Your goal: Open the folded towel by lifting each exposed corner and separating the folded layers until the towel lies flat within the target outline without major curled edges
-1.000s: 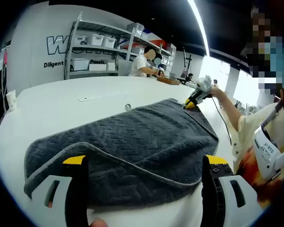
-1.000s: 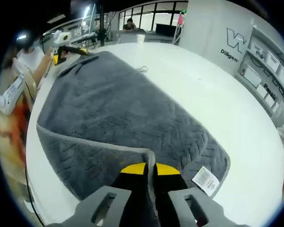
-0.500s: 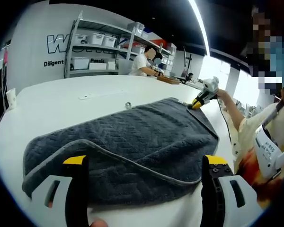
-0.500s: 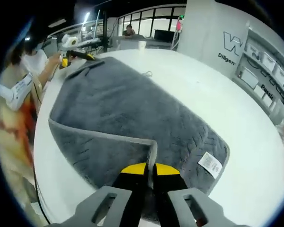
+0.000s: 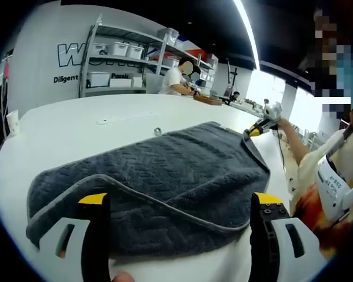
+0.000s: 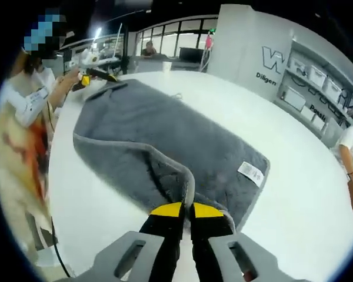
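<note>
The right gripper [image 6: 187,207] has its yellow-tipped jaws pressed together on a corner of the grey towel [image 6: 165,138], pinching the upper layer and holding it raised so that the pale hem curls up and back toward the tool; from that pinch the rest of the towel runs away ahead of the jaws across the white table [image 6: 294,194], and a small white label [image 6: 250,171] lies on the lower layer just ahead and to the right of the tips. At the far end of the towel, ahead and to the left in the right gripper view, the left gripper [image 6: 94,75] sits by the opposite corner in the person's hand. In the left gripper view the left gripper [image 5: 176,198] has its jaws spread wide apart, gripping nothing, with the near edge of the towel [image 5: 159,170] lying between and just beyond them, its hem [image 5: 165,202] folded over in a curve across the near side. Far ahead and to the right, the right gripper [image 5: 260,127] holds the distant corner lifted off the table [image 5: 76,126]. Shelves [image 5: 120,61] with bins stand well beyond the table.
</note>
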A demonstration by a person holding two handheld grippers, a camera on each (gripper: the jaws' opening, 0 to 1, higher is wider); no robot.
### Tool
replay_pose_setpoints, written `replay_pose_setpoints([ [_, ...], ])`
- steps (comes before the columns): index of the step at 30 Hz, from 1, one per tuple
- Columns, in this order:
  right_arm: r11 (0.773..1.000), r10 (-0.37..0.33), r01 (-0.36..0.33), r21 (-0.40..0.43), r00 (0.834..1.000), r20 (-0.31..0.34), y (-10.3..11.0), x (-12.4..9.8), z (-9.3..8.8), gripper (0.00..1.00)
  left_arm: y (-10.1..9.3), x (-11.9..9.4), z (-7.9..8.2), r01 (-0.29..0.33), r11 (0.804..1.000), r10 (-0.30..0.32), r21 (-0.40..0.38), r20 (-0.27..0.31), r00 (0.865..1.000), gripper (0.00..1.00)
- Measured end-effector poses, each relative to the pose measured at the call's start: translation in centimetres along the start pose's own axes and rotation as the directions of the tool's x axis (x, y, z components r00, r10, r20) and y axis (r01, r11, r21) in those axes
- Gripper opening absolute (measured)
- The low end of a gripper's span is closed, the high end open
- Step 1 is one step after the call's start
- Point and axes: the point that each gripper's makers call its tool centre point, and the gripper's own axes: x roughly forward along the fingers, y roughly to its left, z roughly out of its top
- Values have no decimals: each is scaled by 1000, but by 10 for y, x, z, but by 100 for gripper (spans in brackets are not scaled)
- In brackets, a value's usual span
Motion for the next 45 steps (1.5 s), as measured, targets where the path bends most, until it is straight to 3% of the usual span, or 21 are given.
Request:
replay_pose_setpoints([
  [4,1000,12,-13,26,999,41,6,-9,-9,0,-1,1,1,2,1000,-2,4,-2,1000,98],
  [11,998,24,-18,-57,993,112,14,-19,-13,0,-5,4,3,14,1000,-14,13,-5,1000,97],
  [16,998,20,-10,-61,987,162,14,-27,-15,0,-6,6,2,18,1000,-18,8,-6,1000,97],
  [29,999,39,-37,-24,993,108,26,-36,-39,0,-9,7,1,20,1000,-20,15,-13,1000,97],
  [35,1000,19,-21,10,989,146,21,-46,-42,0,-8,6,-1,19,1000,-18,19,-20,1000,97],
  [45,999,25,-29,32,993,113,27,-43,-52,0,-11,6,1,32,999,-32,31,-8,999,97],
])
